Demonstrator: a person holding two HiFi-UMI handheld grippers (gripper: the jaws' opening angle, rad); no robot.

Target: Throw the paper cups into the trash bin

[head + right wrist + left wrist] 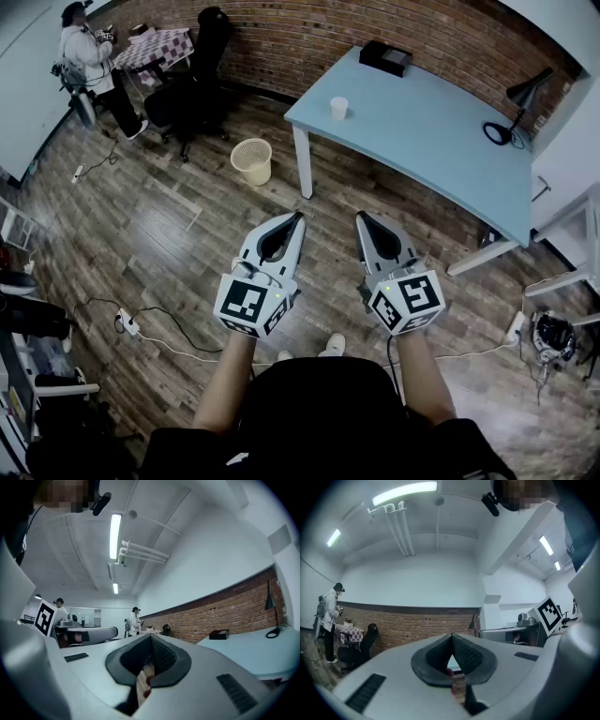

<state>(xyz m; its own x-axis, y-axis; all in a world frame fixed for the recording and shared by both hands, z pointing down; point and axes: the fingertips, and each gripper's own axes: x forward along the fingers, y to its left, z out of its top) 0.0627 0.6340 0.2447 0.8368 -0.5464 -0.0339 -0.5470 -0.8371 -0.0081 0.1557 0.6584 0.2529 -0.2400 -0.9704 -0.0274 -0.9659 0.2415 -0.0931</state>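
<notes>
Wood-plank floor (187, 225) fills most of our head view, with a brick wall (309, 37) along the far side.

We hold both tongs low over the floor on the near side, side by side with a gap between them, tips pointing far.
- Left tongs (298, 217): closed. Our left gripper view shows the black pads (464, 656) meeting at the tip with nothing between them.
- Right tongs (361, 217): closed too. The right gripper view shows its pads (161, 658) together and empty.

Task items:
- One paper cup (338, 108) in sight, white, upright on the light-blue surface (422, 131) near its left edge. It is well apart from both tongs.
- Trash bin (251, 160): cream, round, on the floor just left of the surface's white leg (303, 164). It is nearer to us than the cup and far-left of the left tongs.

Other stuff:
- Black box (385, 57) on the far end of the surface, by the brick wall.
- Black desk lamp (520, 103) on the right part of the surface.
- Black office chair (192, 89) at far left, with a checkered table (150, 45) behind it.
- Person in a white top (89, 56) standing at far left.
- White power strip (127, 323) with a cable on the floor, near left.
</notes>
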